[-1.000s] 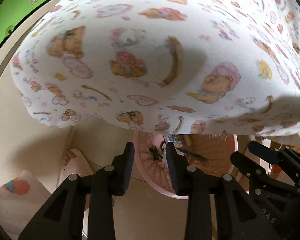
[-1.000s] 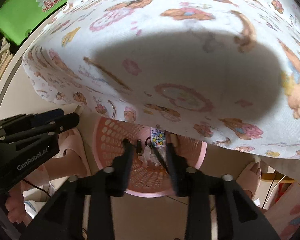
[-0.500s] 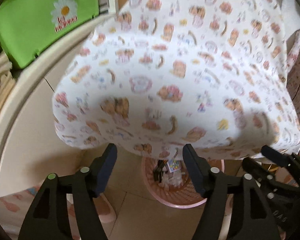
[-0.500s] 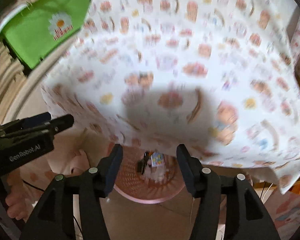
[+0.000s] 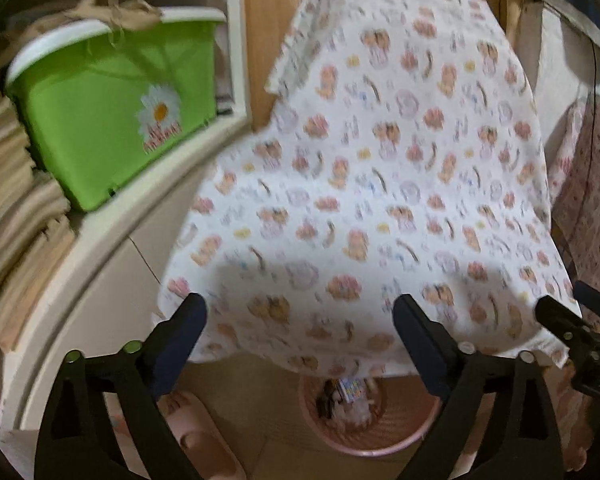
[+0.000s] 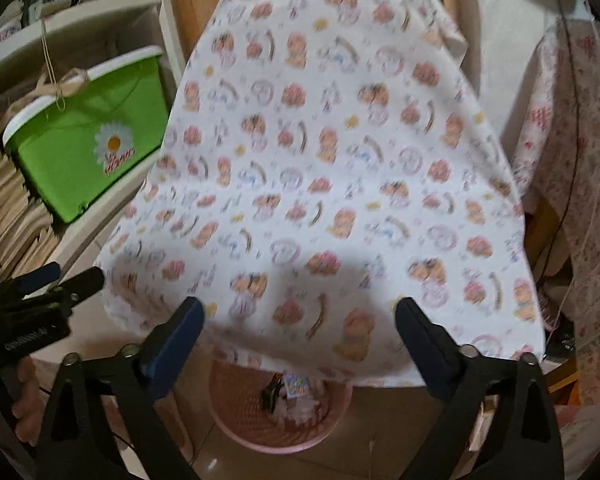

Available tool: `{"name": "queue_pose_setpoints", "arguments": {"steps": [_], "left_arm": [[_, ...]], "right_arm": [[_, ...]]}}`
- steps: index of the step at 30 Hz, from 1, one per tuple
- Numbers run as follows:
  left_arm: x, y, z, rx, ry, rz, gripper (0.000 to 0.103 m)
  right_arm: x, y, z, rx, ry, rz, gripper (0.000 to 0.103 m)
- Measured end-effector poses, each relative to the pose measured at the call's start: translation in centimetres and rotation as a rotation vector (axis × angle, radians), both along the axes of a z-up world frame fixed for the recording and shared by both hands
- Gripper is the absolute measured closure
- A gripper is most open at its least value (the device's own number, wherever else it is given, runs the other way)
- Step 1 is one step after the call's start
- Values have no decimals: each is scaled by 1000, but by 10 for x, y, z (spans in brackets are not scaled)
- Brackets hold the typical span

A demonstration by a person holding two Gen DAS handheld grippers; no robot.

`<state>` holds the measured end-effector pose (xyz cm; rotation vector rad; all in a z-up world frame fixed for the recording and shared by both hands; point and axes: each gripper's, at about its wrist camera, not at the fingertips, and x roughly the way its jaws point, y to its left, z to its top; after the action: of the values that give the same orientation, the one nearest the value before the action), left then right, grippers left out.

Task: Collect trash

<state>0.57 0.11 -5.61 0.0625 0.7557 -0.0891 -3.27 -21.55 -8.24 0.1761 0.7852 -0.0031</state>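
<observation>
Since a second ago I have pulled both grippers up and back from the pink basket [image 5: 374,438], and their fingers have spread. My left gripper [image 5: 300,340] now gapes wide and holds nothing; my right gripper [image 6: 298,342] is likewise wide and empty. The basket sits on the floor under the edge of the bear-print cloth [image 5: 380,184], with the trash [image 6: 290,394] lying inside it. A green bin [image 5: 100,120] stands on a shelf, well left of the basket.
</observation>
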Motion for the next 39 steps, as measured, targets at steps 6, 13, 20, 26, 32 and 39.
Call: {"name": "queue_pose_setpoints", "arguments": {"steps": [6,13,20,26,32,39], "left_arm": [[-2,7,16,-18,-58,0,1],[-3,4,18,-25,-56,-24,1],[-3,-1,18,-21,-61,-30,1],[-2,-2,18,-33,-61,-28,1],[-3,-7,18,-26,-64,-41,1],[-3,-9,19,-21,-61,-52,1]], "right_arm": [[-4,-3,17,-41,-66,-16,1],[-6,-4,25,-61,-91,-14,0],[-5,-8,26,-56,-98,-27,0],[-5,-9,29,-74,-114,-36,0],[-5,-8,30,-79,-122,-36,0],[-5,-7,31,-85,-126,-35,0]]}}
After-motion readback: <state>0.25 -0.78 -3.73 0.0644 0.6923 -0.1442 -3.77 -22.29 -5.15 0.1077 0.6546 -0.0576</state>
